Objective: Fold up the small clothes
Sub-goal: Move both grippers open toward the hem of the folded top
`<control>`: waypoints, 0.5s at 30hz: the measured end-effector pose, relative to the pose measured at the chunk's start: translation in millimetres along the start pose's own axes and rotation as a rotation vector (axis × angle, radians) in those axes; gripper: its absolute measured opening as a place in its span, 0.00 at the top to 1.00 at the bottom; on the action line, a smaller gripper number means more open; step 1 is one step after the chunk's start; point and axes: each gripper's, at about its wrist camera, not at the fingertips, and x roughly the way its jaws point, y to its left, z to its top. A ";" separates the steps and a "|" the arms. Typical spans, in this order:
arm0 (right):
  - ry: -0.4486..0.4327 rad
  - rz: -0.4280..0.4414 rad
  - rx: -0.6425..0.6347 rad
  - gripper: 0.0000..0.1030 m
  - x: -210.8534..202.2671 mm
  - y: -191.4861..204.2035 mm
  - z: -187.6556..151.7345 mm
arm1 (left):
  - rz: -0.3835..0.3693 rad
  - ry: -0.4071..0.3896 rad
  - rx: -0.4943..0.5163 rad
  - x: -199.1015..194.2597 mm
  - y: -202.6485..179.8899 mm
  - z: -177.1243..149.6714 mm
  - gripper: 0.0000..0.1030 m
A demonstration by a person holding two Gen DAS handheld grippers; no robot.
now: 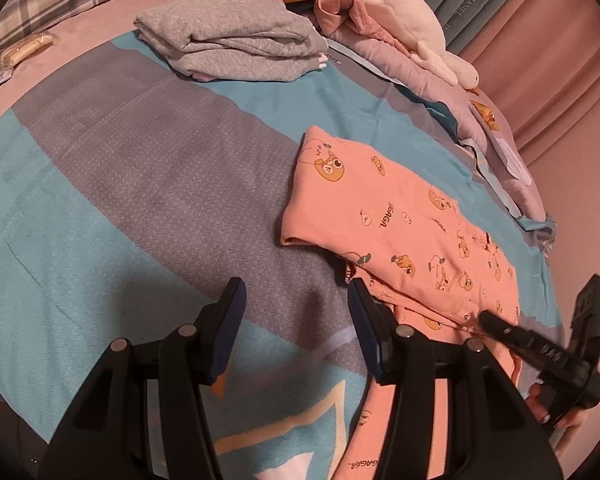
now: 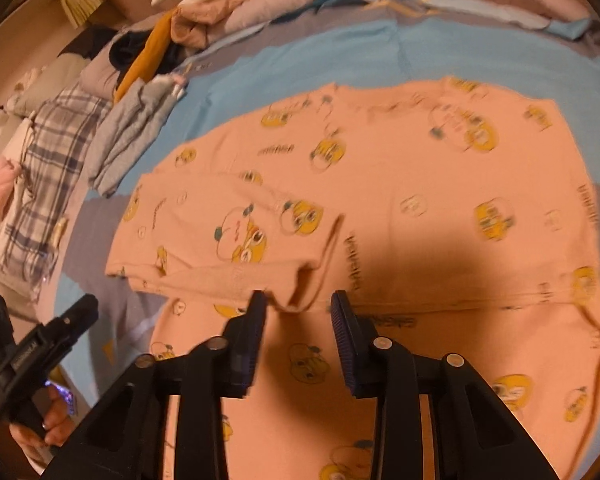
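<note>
L wrist view: peach cartoon-print garment (image 1: 412,236) lies on the bed (image 1: 140,184), long axis running far-left to near-right. Left tool (image 1: 296,304) apart, empty, over teal/grey woven blanket. Folded grey knit pile (image 1: 236,40) behind.

R wrist view: garment (image 2: 440,208) w/ sleeve folded inward; right tool (image 2: 300,304) apart at sleeve edge, gripping nothing. Plaid pillow (image 2: 48,152) at left.

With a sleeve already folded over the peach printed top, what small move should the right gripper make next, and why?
Probably ease the right gripper forward and close on the folded sleeve's edge. Its jaws stand apart just short of that edge, with no cloth between them, and the peach top lies flat. The left gripper hovers open over the blanket.
</note>
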 end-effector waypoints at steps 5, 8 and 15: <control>-0.024 0.016 0.060 0.48 0.3 -9.7 18.1 | 0.000 0.001 -0.006 -0.3 0.6 0.7 0.49; 0.009 0.038 0.095 0.48 15.8 -11.1 24.8 | 0.002 0.003 -0.002 -0.6 -0.7 0.3 0.49; 0.064 0.042 0.102 0.48 39.9 -3.8 27.2 | 0.008 0.001 0.011 -2.5 -3.6 -1.0 0.49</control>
